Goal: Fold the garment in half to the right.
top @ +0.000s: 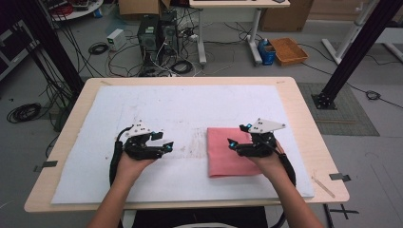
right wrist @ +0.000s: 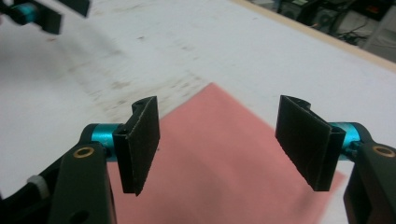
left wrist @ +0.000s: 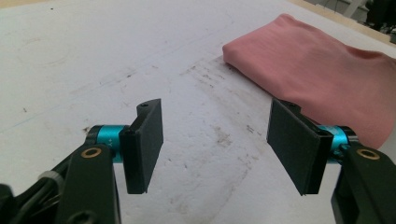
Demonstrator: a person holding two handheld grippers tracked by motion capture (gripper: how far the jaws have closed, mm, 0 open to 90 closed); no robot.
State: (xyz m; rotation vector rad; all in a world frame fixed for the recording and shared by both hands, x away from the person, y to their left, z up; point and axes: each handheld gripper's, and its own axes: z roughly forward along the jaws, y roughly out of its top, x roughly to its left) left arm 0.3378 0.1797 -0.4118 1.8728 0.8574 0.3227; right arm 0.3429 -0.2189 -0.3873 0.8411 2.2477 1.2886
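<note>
On the white mat (top: 142, 102), right of centre, a folded pink cloth (top: 225, 152) lies flat; the right gripper (top: 236, 144) hovers over it, jaws spread and empty, the left gripper (top: 165, 145) likewise spread nearby, suggesting a fold just released and another grasp due

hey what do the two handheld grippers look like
Both the left gripper and the right gripper are black with flat rectangular black pads on turquoise metal collars and brass-coloured pivot screws. Each carries a grey three-cornered plate on top and trails a black cable. The forearms are bare.
</note>
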